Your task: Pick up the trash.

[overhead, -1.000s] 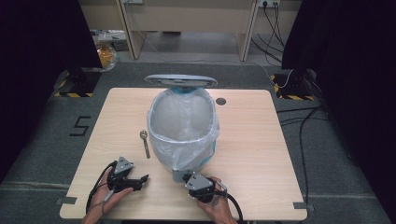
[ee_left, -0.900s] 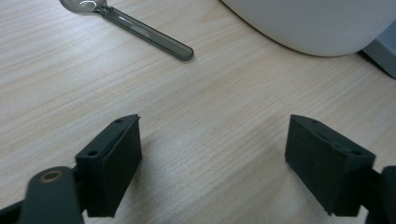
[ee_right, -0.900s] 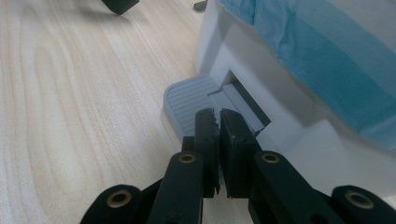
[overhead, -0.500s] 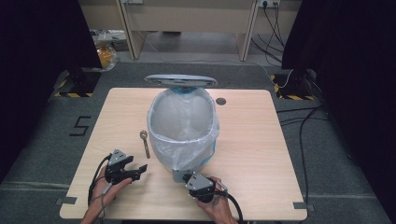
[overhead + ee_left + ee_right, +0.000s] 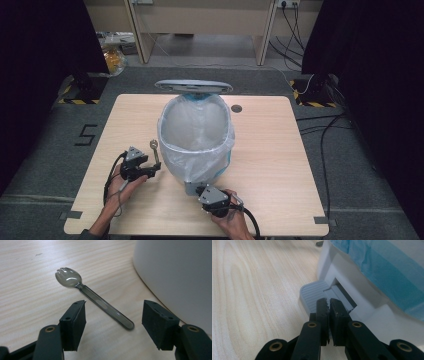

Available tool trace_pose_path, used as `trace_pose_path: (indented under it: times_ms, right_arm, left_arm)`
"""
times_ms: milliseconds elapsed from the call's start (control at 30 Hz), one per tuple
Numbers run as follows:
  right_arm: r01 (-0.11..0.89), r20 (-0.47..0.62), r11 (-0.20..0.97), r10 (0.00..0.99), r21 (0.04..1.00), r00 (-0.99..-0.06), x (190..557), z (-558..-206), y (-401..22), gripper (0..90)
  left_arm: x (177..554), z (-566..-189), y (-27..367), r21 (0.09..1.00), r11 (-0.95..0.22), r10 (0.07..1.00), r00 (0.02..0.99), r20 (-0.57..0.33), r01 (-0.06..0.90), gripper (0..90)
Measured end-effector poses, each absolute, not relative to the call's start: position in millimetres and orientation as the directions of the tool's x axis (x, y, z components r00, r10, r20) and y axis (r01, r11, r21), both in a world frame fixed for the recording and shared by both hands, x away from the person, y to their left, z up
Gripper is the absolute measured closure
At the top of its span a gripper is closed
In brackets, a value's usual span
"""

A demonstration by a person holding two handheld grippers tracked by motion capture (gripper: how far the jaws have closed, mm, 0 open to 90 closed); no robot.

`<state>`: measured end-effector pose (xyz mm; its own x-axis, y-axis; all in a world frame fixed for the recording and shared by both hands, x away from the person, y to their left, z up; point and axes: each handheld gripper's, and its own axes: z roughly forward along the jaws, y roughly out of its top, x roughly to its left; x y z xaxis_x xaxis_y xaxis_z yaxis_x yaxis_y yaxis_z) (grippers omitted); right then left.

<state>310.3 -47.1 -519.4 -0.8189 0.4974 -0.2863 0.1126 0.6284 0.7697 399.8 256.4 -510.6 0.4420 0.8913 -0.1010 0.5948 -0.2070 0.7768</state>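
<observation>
A white pedal bin [image 5: 197,135] stands in the middle of the wooden table [image 5: 280,150], its grey lid [image 5: 193,86] raised upright at the back and a pale blue-tinted liner bag [image 5: 220,150] folded over the rim. The right gripper [image 5: 200,190] sits at the near foot of the bin with its jaws clenched together and nothing between them, the tips resting on the ribbed grey foot pedal [image 5: 312,296]. In the right gripper view the pedal pokes out from a slot in the bin's white base [image 5: 352,287].

To the left of the bin, a clear smoky plastic spork [image 5: 93,298] lies flat on the table, near the bin's wall but apart from it. The left gripper [image 5: 113,326] hovers at its handle end, jaws parted and just now narrowing, the handle tip lying between them, not yet pinched.
</observation>
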Motion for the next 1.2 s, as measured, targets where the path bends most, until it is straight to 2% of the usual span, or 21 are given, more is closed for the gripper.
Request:
trace_pose_path:
  times_ms: [167, 400, 800, 900, 1200]
  right_arm:
    - [0.111, -0.288, 0.63, 0.496, 0.768, -0.819, 310, -519, -47, 85.6]
    - [0.108, -0.291, 0.631, 0.495, 0.768, -0.819, 310, -519, -47, 85.6]
    - [0.106, -0.292, 0.63, 0.494, 0.769, -0.819, 310, -520, -47, 85.6]
    - [0.104, -0.294, 0.631, 0.493, 0.769, -0.819, 310, -520, -47, 85.6]
    - [0.103, -0.295, 0.632, 0.493, 0.768, -0.818, 310, -520, -47, 85.6]
  left_arm:
    - [414, -511, 255, 0.776, -0.196, 0.904, 0.417, -0.094, 0.6, 37.5]
    - [426, -514, 250, 0.761, -0.22, 0.912, 0.405, -0.062, 0.611, 46.1]
    - [426, -520, 260, 0.764, -0.258, 0.895, 0.444, -0.041, 0.591, 73.1]
    - [423, -520, 264, 0.766, -0.257, 0.891, 0.451, -0.048, 0.59, 77.5]
    - [409, -518, 276, 0.75, -0.291, 0.876, 0.48, -0.041, 0.594, 79.6]
